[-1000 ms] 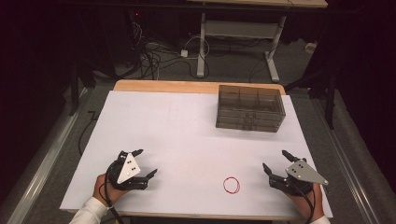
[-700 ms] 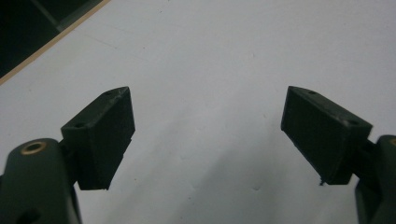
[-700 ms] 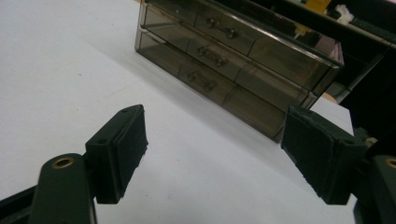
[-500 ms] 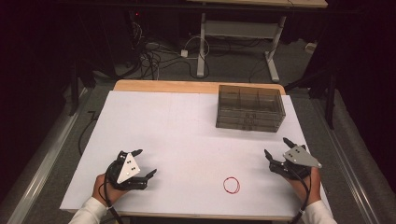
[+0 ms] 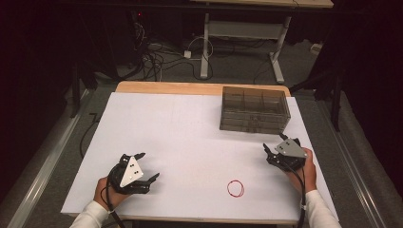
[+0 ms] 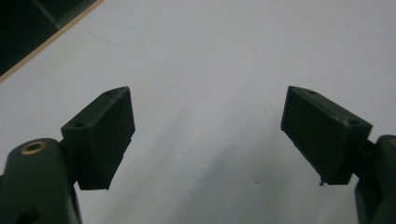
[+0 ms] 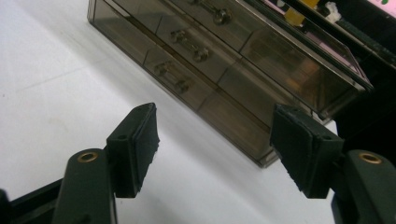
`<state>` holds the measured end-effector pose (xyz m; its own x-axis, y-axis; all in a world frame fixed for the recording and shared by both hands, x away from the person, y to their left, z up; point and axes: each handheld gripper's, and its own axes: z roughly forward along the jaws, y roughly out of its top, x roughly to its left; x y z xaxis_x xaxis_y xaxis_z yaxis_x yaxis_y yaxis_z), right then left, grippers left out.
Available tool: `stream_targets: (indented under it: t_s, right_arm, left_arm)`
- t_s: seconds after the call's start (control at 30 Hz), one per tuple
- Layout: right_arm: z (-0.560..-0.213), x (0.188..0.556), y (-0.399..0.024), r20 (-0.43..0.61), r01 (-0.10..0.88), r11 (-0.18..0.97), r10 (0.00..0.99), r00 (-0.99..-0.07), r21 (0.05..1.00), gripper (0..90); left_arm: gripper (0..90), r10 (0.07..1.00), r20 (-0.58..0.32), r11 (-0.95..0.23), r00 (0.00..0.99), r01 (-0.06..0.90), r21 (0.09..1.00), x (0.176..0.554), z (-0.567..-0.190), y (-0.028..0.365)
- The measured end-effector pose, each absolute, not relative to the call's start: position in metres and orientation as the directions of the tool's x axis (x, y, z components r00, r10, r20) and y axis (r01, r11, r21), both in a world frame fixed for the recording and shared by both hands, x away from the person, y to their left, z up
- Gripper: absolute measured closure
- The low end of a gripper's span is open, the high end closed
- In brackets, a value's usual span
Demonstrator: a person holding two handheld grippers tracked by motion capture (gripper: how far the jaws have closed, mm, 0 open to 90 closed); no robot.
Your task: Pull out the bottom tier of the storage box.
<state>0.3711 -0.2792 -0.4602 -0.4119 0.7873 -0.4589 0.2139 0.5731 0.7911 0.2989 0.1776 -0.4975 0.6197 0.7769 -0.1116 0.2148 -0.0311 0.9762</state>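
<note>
A smoky transparent drawer box (image 5: 254,109) with small metal handles stands at the far right of the white table (image 5: 190,133). A red rubber band (image 5: 235,188) lies flat near the front edge, right of centre. My right gripper (image 5: 274,148) is a short way in front of the box's right end and points at its drawers (image 7: 224,60). Its jaws (image 7: 215,116) have just been closing a little but still stand open, with nothing between them. My left gripper (image 5: 148,166) rests open at the front left, with bare table between its jaws (image 6: 205,93).
A wooden strip (image 5: 166,88) runs along the table's far edge. Beyond it are cables (image 5: 157,52) on the floor and the legs of another desk (image 5: 205,42). Dark floor borders both sides of the table.
My right gripper has moved away from the front edge toward the drawer box, and its jaws have narrowed slightly. The left gripper and the rubber band have stayed put.
</note>
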Motion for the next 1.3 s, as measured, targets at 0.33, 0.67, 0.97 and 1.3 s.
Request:
stream_targets:
  t_s: [0.33, 0.67, 0.97, 1.3]
  right_arm:
    - [-0.47, 0.39, -0.257, -0.543, 0.238, 0.675, 0.716, -0.437, 0.698, 45.7]
    - [-0.473, 0.405, -0.267, -0.516, 0.299, 0.652, 0.745, -0.424, 0.696, 53.9]
    - [-0.477, 0.407, -0.251, -0.639, 0.233, 0.766, 0.632, -0.438, 0.598, 57.5]
    - [-0.49, 0.419, -0.219, -0.784, 0.172, 0.886, 0.462, -0.415, 0.431, 59.8]
  left_arm:
    - [16.9, 0.772, -0.108, -0.04, 0.626, 0.217, 0.975, 0.298, -0.498, 0.178]
    - [16.9, 0.771, -0.106, -0.043, 0.628, 0.218, 0.975, 0.298, -0.498, 0.178]
    - [16.9, 0.769, -0.091, -0.066, 0.633, 0.219, 0.973, 0.297, -0.499, 0.175]
    - [17.3, 0.762, -0.088, -0.065, 0.642, 0.21, 0.975, 0.295, -0.498, 0.174]
